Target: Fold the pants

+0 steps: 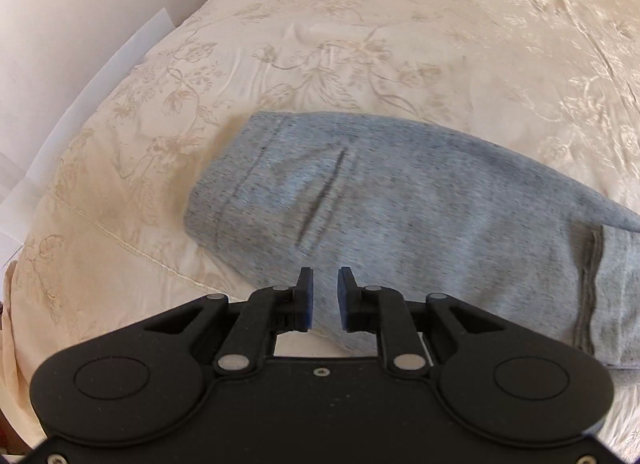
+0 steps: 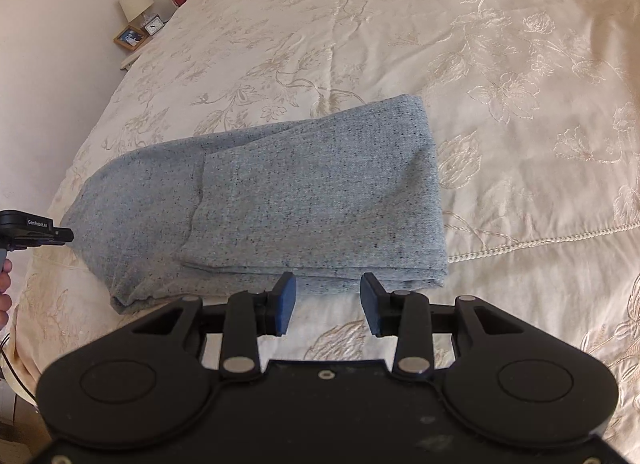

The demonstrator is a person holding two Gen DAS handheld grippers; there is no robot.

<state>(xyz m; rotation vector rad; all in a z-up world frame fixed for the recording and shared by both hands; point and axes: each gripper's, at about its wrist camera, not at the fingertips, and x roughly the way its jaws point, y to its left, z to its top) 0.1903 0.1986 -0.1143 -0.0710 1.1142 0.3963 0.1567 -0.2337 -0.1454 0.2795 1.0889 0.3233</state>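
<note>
Grey marled pants (image 2: 280, 199) lie on the bed (image 2: 500, 63), on a cream quilt embroidered with flowers, near the edge closest to me. They are already doubled over. From the right wrist view a top layer lies across a lower one, its curved edge running down the left part of the bundle. The right end is a squared-off fold with stacked layers showing at the near corner. The left end is rounder and looser, and tapers off toward the side of the bed.

Left claw (image 1: 325, 298): jaws a narrow gap apart, nothing between them. It hovers at the near edge of the pants (image 1: 400, 223). Whether the pads touch cloth, I cannot tell. This view is blurred; a dark crease runs along the top layer, and a seamed edge shows at the far right.

Right claw (image 2: 328, 304): jaws wider apart, empty. It sits just short of the near edge of the pants, with bare quilt between the pads.

A nightstand (image 2: 134, 48) stands past the far corner of the bed, carrying a lamp, a picture frame and a small clock.

Judgement: folding is well advanced, with at least one fold laid and perhaps more. What may remain is one more fold across the length, or only tidying the loose left end. Neither claw has a grip yet.
</note>
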